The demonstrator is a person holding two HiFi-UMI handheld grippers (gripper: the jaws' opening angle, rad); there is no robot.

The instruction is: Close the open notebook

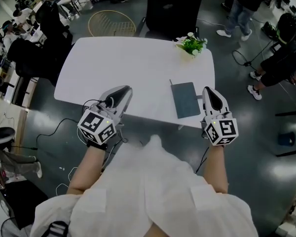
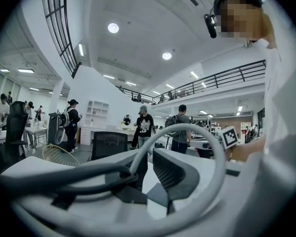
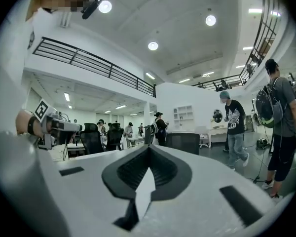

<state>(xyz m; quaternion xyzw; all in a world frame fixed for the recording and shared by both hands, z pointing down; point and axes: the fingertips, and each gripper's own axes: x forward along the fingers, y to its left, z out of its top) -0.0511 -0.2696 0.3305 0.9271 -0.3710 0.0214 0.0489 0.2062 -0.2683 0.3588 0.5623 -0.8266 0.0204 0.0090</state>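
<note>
Forearms in white sleeves reach fwd at the bottom of the head view, each w/ a marker cube at the wrist end. The left hand-held gripper (image 1: 124, 90) hangs over the table's near edge, pointing across it. It's clenched on nothing: its own view shows the pads drawn close w/ only a thin slit btw them, and a pale cable (image 2: 207, 147) loops across the front. The right hand-held gripper (image 1: 207, 89) sits at the near right corner, also clenched and empty, its dark pads meeting at the tips in its own view.

Just beside the right one, toward the centre, the notebook (image 1: 185, 99) lies flat on the white table (image 1: 118, 63). It is closed, dark grey-teal cover up, and apart from both grippers.

At the table's far right edge stands a small green plant w/ white flowers (image 1: 191, 44). Behind the table is a black chair (image 1: 172, 11), and a gold wire basket (image 1: 111, 22) sits on the floor to its left. People (image 1: 244, 4) stand further back.
</note>
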